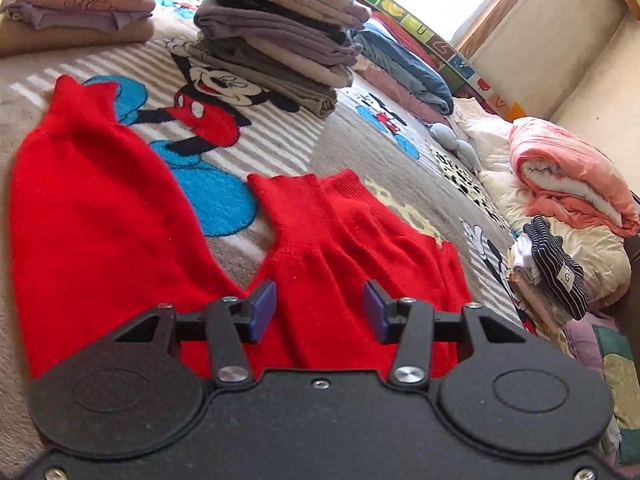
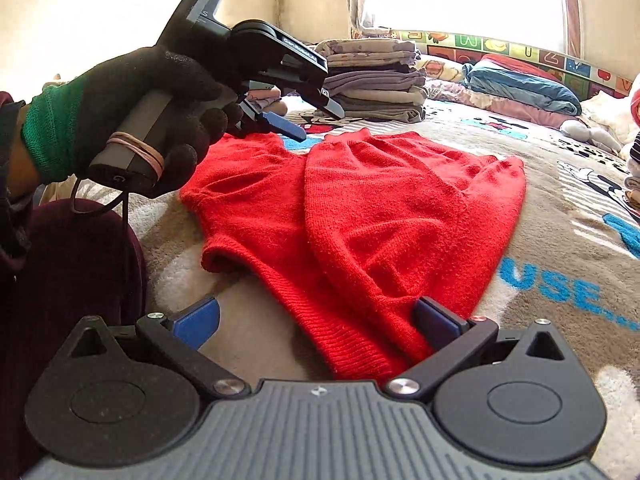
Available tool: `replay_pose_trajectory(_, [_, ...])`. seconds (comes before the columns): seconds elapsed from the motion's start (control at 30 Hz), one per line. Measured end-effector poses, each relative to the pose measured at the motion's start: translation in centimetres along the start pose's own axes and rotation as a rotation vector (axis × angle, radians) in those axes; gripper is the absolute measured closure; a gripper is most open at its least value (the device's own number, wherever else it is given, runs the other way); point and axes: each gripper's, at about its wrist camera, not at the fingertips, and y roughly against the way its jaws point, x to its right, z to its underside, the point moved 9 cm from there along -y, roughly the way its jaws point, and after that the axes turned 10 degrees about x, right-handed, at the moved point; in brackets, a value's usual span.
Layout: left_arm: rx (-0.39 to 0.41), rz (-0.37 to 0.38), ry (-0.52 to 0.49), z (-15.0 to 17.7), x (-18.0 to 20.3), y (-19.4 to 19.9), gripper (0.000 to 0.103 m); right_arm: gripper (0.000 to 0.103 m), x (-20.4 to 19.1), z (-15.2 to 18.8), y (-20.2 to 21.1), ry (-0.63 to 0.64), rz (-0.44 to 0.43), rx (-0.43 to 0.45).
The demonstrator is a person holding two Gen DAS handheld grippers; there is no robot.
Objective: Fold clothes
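Note:
A red knit sweater [image 1: 340, 240] lies flat on a cartoon-mouse blanket [image 1: 360, 152]. One sleeve [image 1: 100, 208] stretches away to the left and a ribbed cuff [image 1: 288, 188] lies nearer the middle. My left gripper [image 1: 320, 312] hovers open just over the sweater with nothing pinched between its blue pads. In the right wrist view the sweater [image 2: 380, 208] has a sleeve laid across its body. My right gripper [image 2: 318, 320] stands wide open with the ribbed hem lying between its fingers, unpressed. A black-gloved hand [image 2: 132, 92] holds the left gripper [image 2: 316, 120] above the sweater's far edge.
Two stacks of folded clothes [image 1: 280, 40] [image 1: 80, 4] stand at the back of the bed. A blue folded item [image 1: 408, 68], a pink quilt [image 1: 572, 176] and a small pile with striped fabric [image 1: 556, 272] line the right side. The person's dark red clothing [image 2: 72, 280] fills the near left.

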Motion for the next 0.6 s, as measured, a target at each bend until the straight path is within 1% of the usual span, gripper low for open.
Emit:
replay_pose_trajectory(0.1, [-0.025, 0.008, 0.072, 0.2, -1.4, -0.7, 0.06, 0.0, -0.2, 0.1, 0.1, 0.018, -0.001, -0.001])
replay_pose_trajectory(0.17, [-0.029, 0.021, 0.103, 0.1, -1.9, -1.0, 0.063, 0.0, -0.1, 0.2, 0.1, 0.023, -0.004, -0.001])
replay_pose_trajectory(0.27, [-0.026, 0.034, 0.134, -0.2, -2.1, -1.1, 0.066, 0.0, -0.2, 0.2, -0.1, 0.032, -0.004, -0.004])
replay_pose_trajectory(0.4, [-0.017, 0.05, 0.161, -0.8, -2.2, -1.0, 0.067, 0.0, 0.0, 0.1, -0.1, 0.023, -0.008, -0.002])
replay_pose_trajectory(0.5, [-0.041, 0.056, 0.194, -0.6, -2.4, -0.8, 0.067, 0.0, 0.0, 0.2, -0.1, 0.02, -0.012, -0.002])
replay_pose_trajectory(0.6, [-0.06, 0.049, 0.199, -0.6, -2.5, -0.6, 0.067, 0.0, 0.0, 0.2, -0.1, 0.014, -0.017, 0.001])
